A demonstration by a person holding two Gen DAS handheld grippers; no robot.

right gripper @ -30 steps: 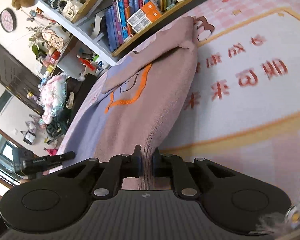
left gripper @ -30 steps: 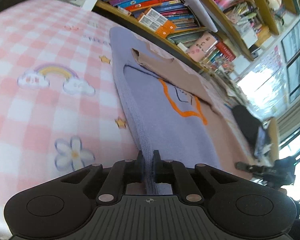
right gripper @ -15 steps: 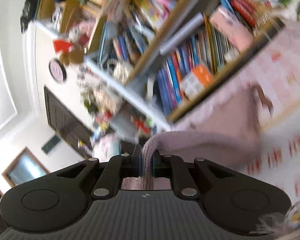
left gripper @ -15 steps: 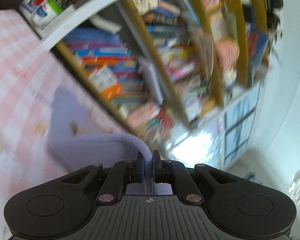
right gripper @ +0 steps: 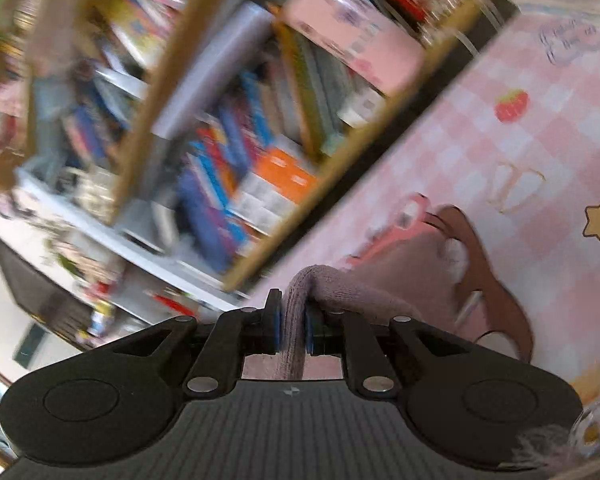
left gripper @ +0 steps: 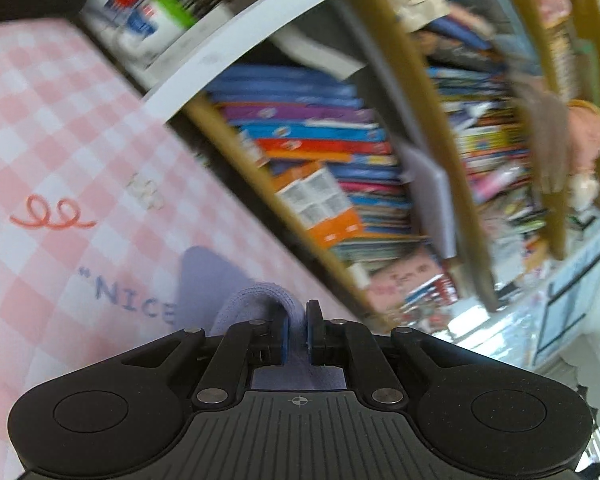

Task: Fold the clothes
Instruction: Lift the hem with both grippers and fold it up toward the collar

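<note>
Left wrist view shows the pink checked cover filling the side from seven to ten o'clock, with the bookshelf behind it running from twelve round to four o'clock. Its compartments are packed with flat-stacked books, and an orange-and-white box sits at the near end of one stack. Pens and bottles, too blurred to name singly, crowd the white shelf at eleven o'clock. The sweater, lilac on this side, lies on the cover at six o'clock, its hem raised into the left gripper, which pinches the knit between blue pads. Its jaws have just been opening a little, yet the cloth is between them and touched on both sides.

Right wrist view gives the same shelving across nine to one o'clock and the checked cover from two to five. The sweater is dusty pink here, and the right gripper pinches its hem in the same way, jaws likewise eased slightly with the knit between them.

This looks like the carry-over of the hem toward the collar end. To do it well, both grippers should travel level and together, keep the hem taut between them, and let go only once it lies square on the garment's far edge.
</note>
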